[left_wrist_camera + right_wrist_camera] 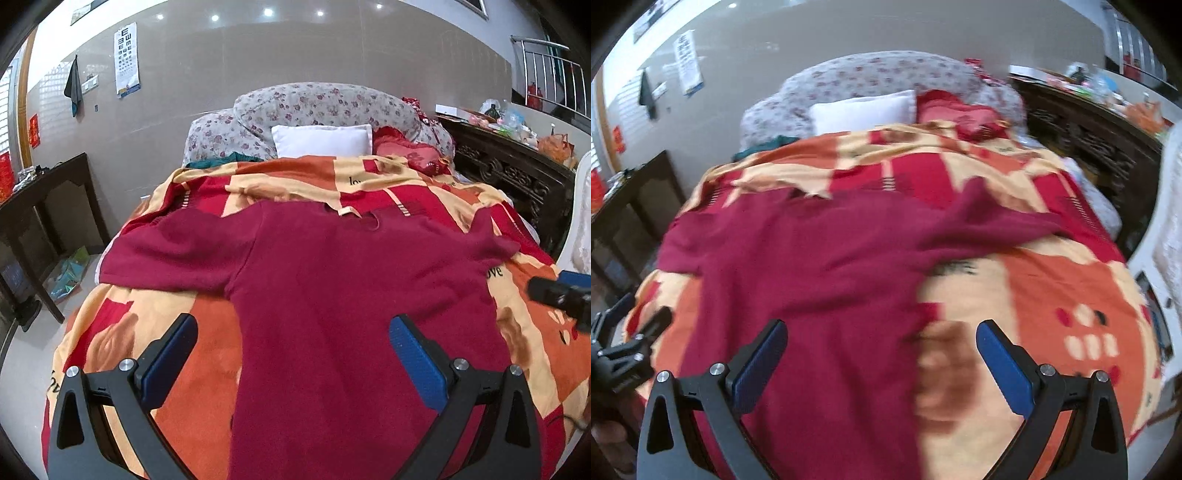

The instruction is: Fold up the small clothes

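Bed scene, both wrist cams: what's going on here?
A person holds a gripper in each hand over a dark red knit sweater spread flat on an orange, red and cream patterned blanket, sleeves out to both sides. The left gripper and right gripper are both open and holding nothing. The right one sits above the sweater's right edge. No fold is visible yet. The right wrist view is motion-blurred.

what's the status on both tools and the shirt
Left tool open, over the shirt's lower body. Right tool open, over the shirt's right edge. Dark red shirt spread on the blanket, sleeves out, unfolded. Nothing in the way.
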`<state>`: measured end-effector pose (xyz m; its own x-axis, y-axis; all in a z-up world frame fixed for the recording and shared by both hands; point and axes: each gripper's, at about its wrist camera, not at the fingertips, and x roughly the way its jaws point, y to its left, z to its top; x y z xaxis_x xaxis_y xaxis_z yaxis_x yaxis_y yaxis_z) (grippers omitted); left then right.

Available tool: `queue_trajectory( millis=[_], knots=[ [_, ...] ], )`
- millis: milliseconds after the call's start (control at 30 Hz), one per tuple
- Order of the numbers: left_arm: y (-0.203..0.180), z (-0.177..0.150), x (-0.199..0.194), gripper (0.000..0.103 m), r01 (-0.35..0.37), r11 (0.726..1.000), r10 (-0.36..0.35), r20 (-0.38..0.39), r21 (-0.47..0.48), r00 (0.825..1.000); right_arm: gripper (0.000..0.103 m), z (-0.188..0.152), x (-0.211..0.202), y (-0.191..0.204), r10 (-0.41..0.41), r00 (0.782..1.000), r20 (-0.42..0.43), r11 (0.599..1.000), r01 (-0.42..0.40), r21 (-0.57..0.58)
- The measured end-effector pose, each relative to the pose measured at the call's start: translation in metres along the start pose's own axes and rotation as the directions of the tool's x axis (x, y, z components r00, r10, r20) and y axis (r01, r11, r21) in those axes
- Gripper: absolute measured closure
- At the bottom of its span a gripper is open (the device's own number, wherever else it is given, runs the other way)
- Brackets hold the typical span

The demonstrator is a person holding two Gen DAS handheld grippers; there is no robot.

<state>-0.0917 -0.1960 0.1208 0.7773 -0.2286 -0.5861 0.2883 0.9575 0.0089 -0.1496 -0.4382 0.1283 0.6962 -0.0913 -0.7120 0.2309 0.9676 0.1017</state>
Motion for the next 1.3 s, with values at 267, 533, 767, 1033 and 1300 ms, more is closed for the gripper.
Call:
queue_trajectory(
  millis=[267, 533, 767, 1033, 1300],
  knots=[
    [0.018, 0.000, 0.011, 0.000, -0.016, 0.999, 0.015, -0.016, -0.048, 1.000, 0.000, 0.006, 0.023, 0.070, -0.076, 0.997, 0.020, 0.988, 0.078, -0.133],
    [0.022, -0.001, 0.022, 0.000, -0.025, 0.997, 0.022, -0.035, -0.073, 0.999, 0.000, 0.003, 0.033, 0.078, -0.063, 0.998, 0.020, 0.988, 0.066, -0.140],
    [0.021, -0.001, 0.030, 0.000, -0.025, 0.997, 0.021, -0.048, -0.067, 0.999, 0.000, 0.002, 0.037, 0.074, -0.040, 0.999, 0.013, 0.992, 0.042, -0.116],
    [0.017, 0.000, 0.042, 0.000, -0.038, 0.997, 0.034, -0.058, -0.068, 0.998, 0.000, 0.004, 0.044, 0.068, -0.028, 1.000, -0.004, 0.996, 0.027, -0.089],
    [0.018, 0.000, 0.053, 0.000, -0.044, 0.997, 0.039, -0.073, -0.069, 0.997, 0.000, 0.007, 0.049, 0.064, -0.031, 1.000, -0.003, 0.998, 0.030, -0.061]
  ],
)
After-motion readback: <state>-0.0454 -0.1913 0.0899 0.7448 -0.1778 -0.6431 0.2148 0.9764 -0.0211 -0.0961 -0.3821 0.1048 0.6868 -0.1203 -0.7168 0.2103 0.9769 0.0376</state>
